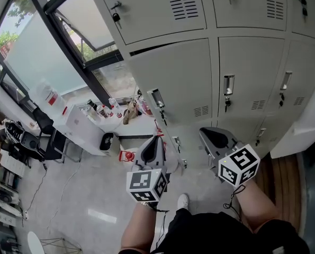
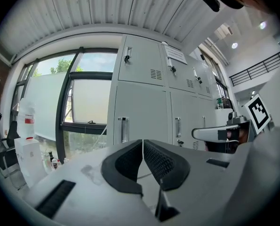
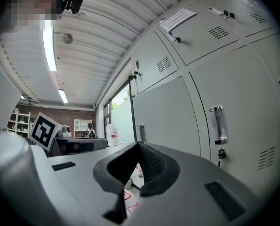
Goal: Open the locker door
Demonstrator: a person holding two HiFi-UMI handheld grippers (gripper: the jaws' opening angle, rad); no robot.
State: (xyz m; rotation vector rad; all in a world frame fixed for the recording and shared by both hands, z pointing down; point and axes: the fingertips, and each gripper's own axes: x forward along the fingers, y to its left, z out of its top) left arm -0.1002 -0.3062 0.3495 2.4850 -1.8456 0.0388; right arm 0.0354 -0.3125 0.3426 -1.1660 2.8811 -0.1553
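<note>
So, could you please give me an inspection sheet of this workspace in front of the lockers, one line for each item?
Surface: pale floor, with wooden boards at the right.
Job's things: grey locker doors, none swung open; a dark gap shows along the top edge of the left middle one.
Clutter: bottles on a white table; a red and white item on the floor.
Grippers: left hand-held gripper and right hand-held gripper are both shut, empty and short of the lockers.
Cables: thin cable on the floor at the left.
Surroundings: large window; desks at the far left.
</note>
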